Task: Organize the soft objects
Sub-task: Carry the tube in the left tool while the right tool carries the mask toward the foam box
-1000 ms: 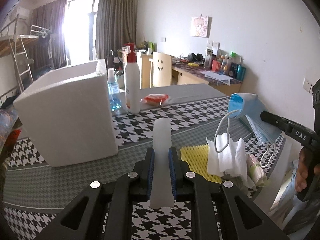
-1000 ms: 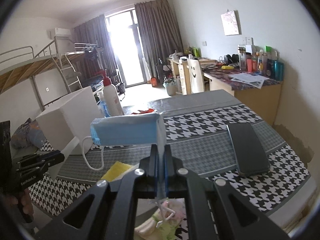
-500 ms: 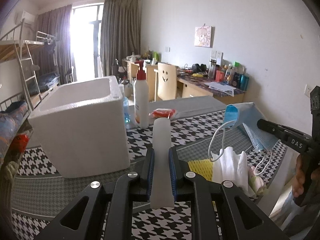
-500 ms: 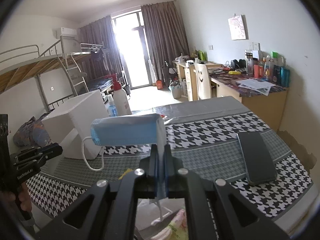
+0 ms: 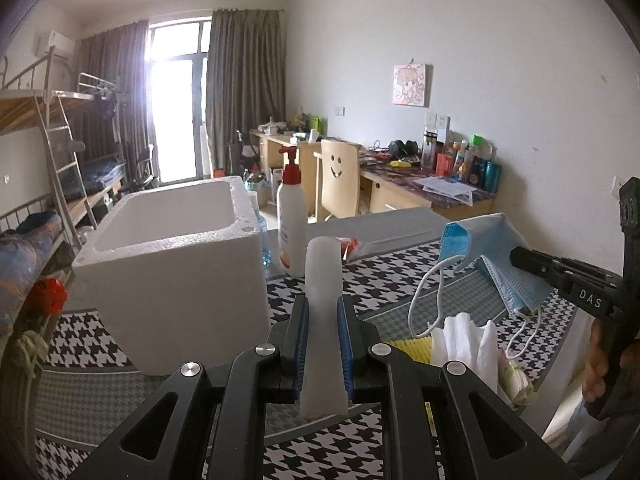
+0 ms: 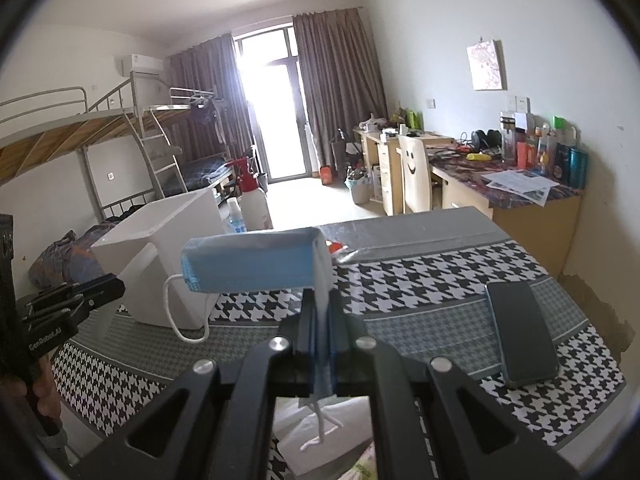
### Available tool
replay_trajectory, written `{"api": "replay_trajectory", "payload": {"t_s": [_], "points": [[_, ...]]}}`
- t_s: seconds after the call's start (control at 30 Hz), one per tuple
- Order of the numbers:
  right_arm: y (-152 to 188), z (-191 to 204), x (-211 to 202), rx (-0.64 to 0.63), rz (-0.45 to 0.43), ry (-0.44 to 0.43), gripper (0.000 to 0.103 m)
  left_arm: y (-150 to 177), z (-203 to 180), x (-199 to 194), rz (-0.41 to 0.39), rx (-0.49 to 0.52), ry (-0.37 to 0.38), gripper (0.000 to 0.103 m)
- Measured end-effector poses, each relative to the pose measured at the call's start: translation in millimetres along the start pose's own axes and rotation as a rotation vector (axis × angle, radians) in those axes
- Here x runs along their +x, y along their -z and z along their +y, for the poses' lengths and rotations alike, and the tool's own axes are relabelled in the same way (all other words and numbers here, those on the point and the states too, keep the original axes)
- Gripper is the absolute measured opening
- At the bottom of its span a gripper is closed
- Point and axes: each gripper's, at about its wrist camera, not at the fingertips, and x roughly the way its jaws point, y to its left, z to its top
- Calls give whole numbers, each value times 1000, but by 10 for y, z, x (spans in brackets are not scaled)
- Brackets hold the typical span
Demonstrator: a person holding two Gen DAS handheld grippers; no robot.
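My left gripper (image 5: 322, 312) is shut on a white foam strip (image 5: 323, 280) that stands upright between its fingers, above the table in front of a white foam box (image 5: 176, 272). My right gripper (image 6: 321, 308) is shut on a blue face mask (image 6: 252, 266), held in the air with its ear loop hanging. It also shows in the left wrist view (image 5: 516, 258) at the right, with the mask (image 5: 488, 248). White tissue (image 5: 466, 340) and a yellow foam net (image 5: 412, 348) lie below on the table.
A red-capped pump bottle (image 5: 291, 220) and a small clear bottle stand behind the box (image 6: 160, 248). A red packet (image 5: 352, 245) lies beyond. A black phone (image 6: 520, 332) lies on the houndstooth cloth at the right. Desk, chair and bunk bed stand behind.
Both grippers have risen and pulled back, so the box's open top shows now. The mask hangs higher over the tissue pile. Both grips are unchanged.
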Motion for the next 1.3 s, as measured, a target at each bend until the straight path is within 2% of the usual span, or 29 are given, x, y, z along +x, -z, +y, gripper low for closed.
{"api": "replay_trajectory", "payload": {"t_s": [0.67,1.3], "points": [[-280,181,126,-21,-18,-17,7,-340,119,-44,-57,12,-54,16],[-570,382,229,-63,-37,-27,7,-548,312,20,-83,3,-70,16]]}}
